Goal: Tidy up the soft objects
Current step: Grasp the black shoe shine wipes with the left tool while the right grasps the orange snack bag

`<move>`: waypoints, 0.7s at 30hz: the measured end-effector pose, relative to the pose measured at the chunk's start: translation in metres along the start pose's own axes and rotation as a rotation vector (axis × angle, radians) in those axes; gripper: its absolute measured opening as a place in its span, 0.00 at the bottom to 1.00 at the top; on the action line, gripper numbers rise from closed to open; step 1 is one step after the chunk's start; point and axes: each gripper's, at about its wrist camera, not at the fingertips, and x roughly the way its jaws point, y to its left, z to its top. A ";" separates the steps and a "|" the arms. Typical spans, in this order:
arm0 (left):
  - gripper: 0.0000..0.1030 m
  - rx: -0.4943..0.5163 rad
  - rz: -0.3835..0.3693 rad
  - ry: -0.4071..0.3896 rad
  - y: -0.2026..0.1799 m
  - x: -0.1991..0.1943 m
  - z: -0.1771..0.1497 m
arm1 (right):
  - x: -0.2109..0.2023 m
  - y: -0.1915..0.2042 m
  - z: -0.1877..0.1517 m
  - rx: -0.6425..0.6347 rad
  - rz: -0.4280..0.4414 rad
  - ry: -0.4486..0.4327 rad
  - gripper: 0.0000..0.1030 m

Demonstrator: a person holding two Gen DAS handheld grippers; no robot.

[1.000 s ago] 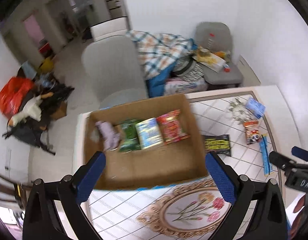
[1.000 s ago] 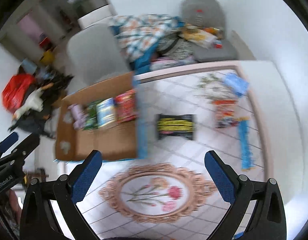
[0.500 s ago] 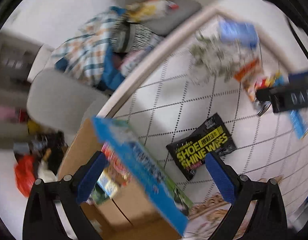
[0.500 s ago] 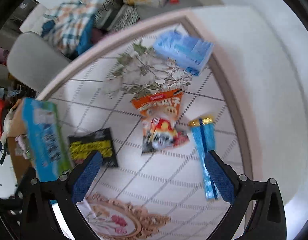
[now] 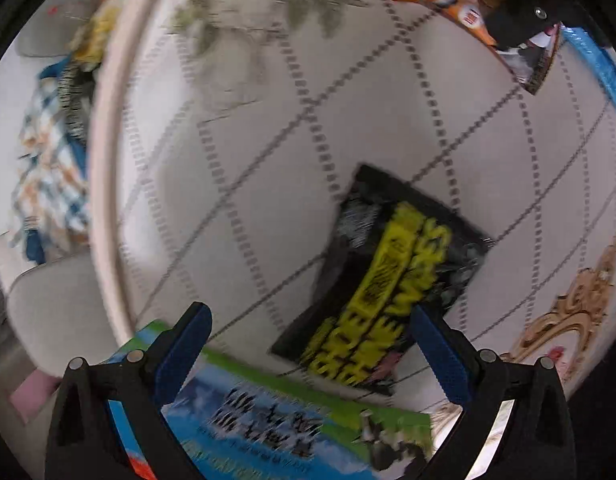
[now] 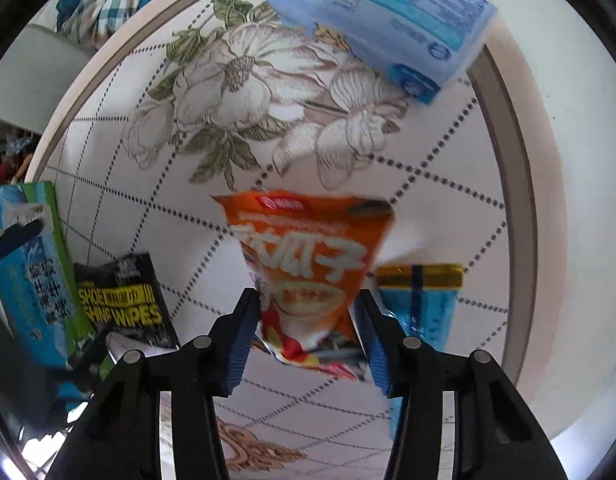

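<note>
A black and yellow shoe wipes pack (image 5: 391,276) lies flat on the table, partly between the fingers of my left gripper (image 5: 308,344), which is open just above it. It also shows in the right wrist view (image 6: 124,300). My right gripper (image 6: 308,312) is half closed around the lower end of an orange snack bag (image 6: 311,264); both blue pads sit at the bag's sides. The same bag shows at the top right of the left wrist view (image 5: 467,4), with the right gripper's tip over it.
The cardboard box's printed blue and green side (image 5: 268,408) stands right under my left gripper and shows at the left of the right wrist view (image 6: 32,272). A light blue tissue pack (image 6: 383,20) and a blue foil stick (image 6: 423,304) lie nearby. The table's rim (image 5: 108,160) runs at the left.
Both grippers have come down close to the table. The left closed in over the shoe wipes pack. The right dropped onto the orange snack bag and its jaws narrowed around it.
</note>
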 end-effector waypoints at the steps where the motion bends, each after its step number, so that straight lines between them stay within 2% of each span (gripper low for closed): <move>1: 0.99 -0.008 -0.019 0.004 -0.001 0.001 0.002 | 0.000 -0.002 -0.001 -0.005 0.000 0.001 0.51; 2: 0.99 -0.007 -0.030 0.006 0.000 0.001 0.003 | 0.001 -0.003 -0.002 -0.007 0.003 0.004 0.51; 5: 0.99 0.016 -0.024 0.011 -0.008 0.000 0.005 | 0.001 -0.008 -0.006 0.005 0.016 -0.004 0.69; 7: 0.99 0.047 -0.012 0.008 -0.014 -0.002 0.004 | -0.002 -0.008 -0.009 0.003 0.024 -0.020 0.69; 9: 0.99 0.086 -0.054 0.034 -0.022 -0.001 0.002 | -0.004 -0.008 -0.012 0.008 0.042 -0.031 0.69; 11: 0.99 0.115 -0.064 0.070 -0.030 0.005 -0.001 | -0.008 -0.009 -0.014 0.003 0.049 -0.037 0.69; 14: 0.98 0.113 -0.011 0.096 -0.036 0.020 -0.003 | -0.012 -0.003 -0.017 -0.009 0.035 -0.042 0.70; 15: 0.89 0.097 -0.002 0.092 -0.035 0.022 -0.004 | -0.011 -0.001 -0.017 -0.012 0.034 -0.043 0.70; 18: 0.68 0.025 -0.040 0.053 -0.034 0.020 -0.006 | -0.008 0.010 -0.012 -0.017 0.019 -0.045 0.70; 21: 0.61 -0.050 -0.036 0.020 -0.033 0.015 -0.009 | -0.007 0.016 -0.011 -0.010 0.023 -0.063 0.70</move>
